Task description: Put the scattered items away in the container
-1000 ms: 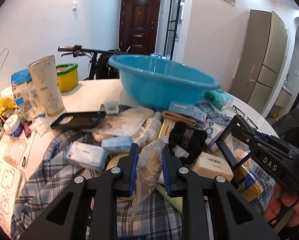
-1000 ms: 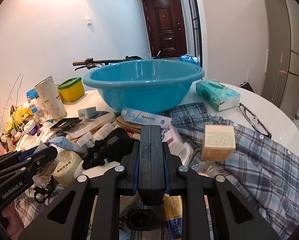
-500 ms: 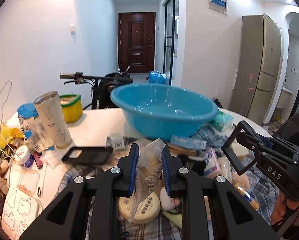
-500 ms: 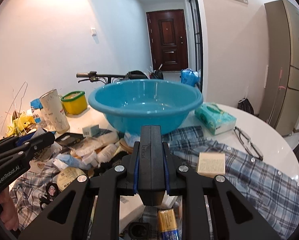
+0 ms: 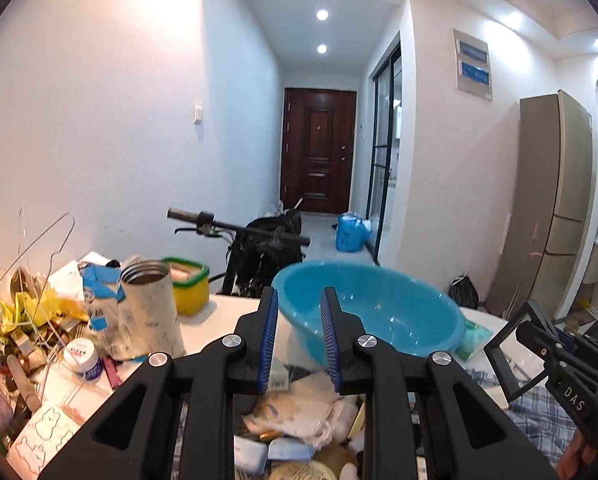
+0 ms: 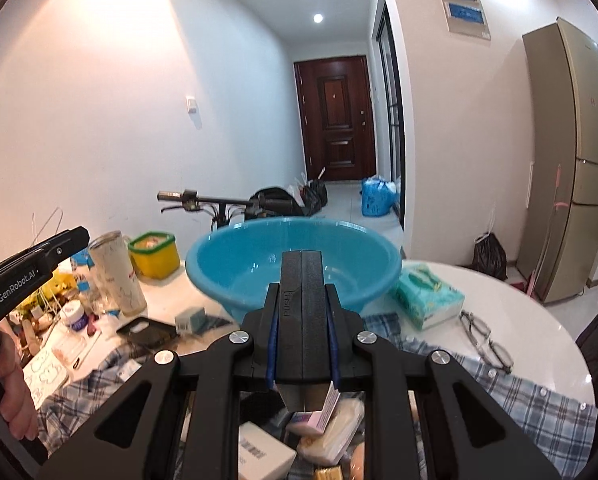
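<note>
Moved: both grippers went up.
Right gripper (image 6: 302, 293): squeezing a black block (image 6: 301, 272), near the blue basin (image 6: 235, 268).
Left gripper (image 5: 299, 297): slightly apart; can't tell if it holds the plastic bag (image 5: 299, 400).
Done: basin looks empty.
Left: pile (image 6: 331, 436) on the table (image 6: 519, 320).
</note>
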A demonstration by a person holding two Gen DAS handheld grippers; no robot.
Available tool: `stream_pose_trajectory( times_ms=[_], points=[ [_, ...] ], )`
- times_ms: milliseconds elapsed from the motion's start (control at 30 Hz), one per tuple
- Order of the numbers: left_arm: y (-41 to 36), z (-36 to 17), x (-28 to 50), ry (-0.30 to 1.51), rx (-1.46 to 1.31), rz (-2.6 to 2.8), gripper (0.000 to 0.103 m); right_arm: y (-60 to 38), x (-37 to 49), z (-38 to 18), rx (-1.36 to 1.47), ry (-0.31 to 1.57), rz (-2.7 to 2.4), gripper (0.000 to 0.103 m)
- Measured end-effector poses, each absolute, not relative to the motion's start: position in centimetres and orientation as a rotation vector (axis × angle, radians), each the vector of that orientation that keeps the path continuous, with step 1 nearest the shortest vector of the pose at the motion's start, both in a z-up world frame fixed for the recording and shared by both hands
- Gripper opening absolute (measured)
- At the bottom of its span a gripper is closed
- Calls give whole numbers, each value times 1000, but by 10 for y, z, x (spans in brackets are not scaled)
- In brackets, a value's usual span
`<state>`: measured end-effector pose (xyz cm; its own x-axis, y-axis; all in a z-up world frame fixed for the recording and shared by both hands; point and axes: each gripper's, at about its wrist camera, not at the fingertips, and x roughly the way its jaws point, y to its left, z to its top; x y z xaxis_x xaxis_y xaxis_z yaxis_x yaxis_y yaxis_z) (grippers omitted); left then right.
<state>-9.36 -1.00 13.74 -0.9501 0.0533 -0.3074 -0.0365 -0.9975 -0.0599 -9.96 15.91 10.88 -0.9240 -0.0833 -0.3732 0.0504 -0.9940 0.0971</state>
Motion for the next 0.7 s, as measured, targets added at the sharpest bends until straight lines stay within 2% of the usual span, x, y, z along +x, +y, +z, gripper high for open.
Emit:
stream_pose_trajectory(
  times_ms=[167, 267, 433, 700],
  points=[
    [-8, 145, -95, -102, -500, 3005, 24, 163, -96, 127, 513, -133, -3035, 18],
    [0, 130, -92, -30, -592, 2957, 24, 164, -90, 127, 503, -127, -3037, 18],
    [10, 90, -93, 11, -772, 2891, 24, 166, -90, 101, 621, -153, -3009, 18],
    [1, 47, -96, -62, -989, 2792, 24, 169, -88, 72, 745, -181, -2978, 18]
  ],
)
